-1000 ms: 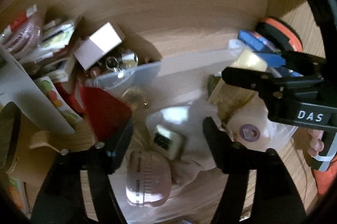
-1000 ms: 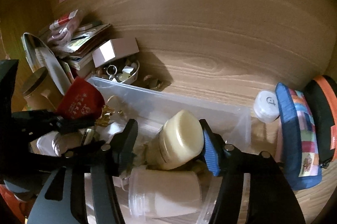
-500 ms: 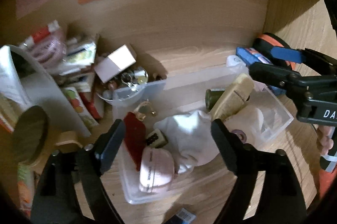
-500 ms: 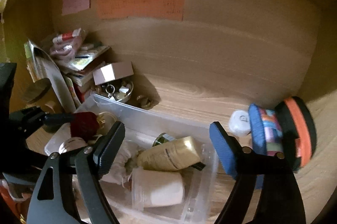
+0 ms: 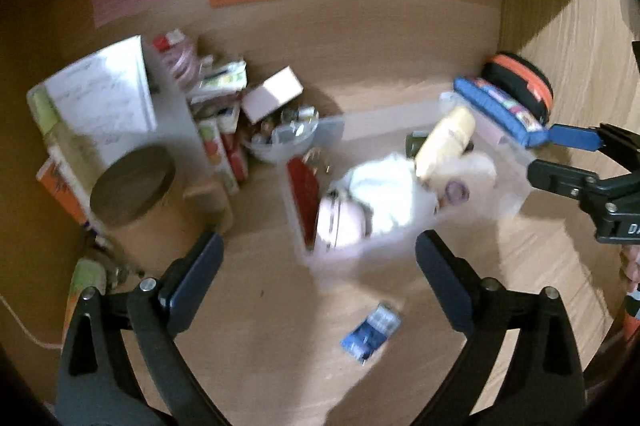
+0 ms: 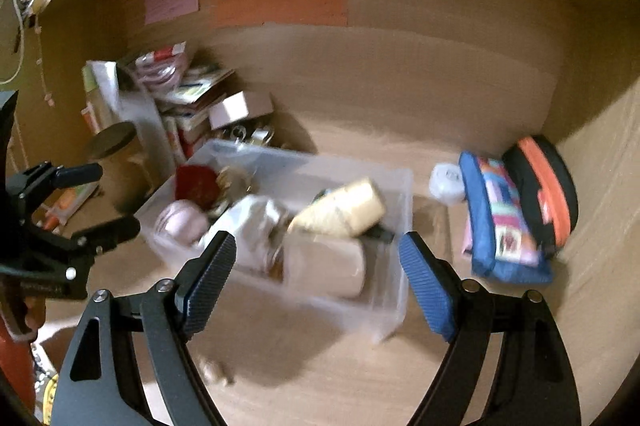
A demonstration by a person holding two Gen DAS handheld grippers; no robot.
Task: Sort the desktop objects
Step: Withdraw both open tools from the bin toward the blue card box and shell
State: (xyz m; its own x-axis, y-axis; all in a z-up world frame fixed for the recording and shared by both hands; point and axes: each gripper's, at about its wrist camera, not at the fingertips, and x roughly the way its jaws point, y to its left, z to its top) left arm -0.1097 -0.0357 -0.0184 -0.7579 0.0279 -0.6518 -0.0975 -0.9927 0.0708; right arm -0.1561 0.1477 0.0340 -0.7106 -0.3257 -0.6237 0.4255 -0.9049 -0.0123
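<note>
A clear plastic bin point(image 5: 360, 258) on the wooden desk holds a cream bottle point(image 5: 444, 141), a white cloth point(image 5: 384, 189), a pink round item point(image 5: 340, 222) and a red pouch point(image 5: 302, 189). My left gripper point(image 5: 316, 242) hangs above the bin's near edge. Its jaws are opening and nothing is between them. In the right wrist view the same bin point(image 6: 384, 318) shows the cream bottle point(image 6: 344, 207) lying tilted over a pale tub point(image 6: 324, 270). My right gripper point(image 6: 316, 238) stands open above the bin's near side, holding nothing.
A blue pencil case point(image 6: 500, 222), a black and orange case point(image 6: 544, 185) and a white lid point(image 6: 446, 181) lie right of the bin. Books, a small box point(image 5: 272, 93), a trinket bowl point(image 5: 284, 133) and a brown mug point(image 5: 136, 193) crowd the left. A blue packet point(image 5: 370, 332) lies in front.
Both grippers have drawn back and upward from inside the bin while their jaws widened. The right one has let go of the cream bottle, which now lies in the bin.
</note>
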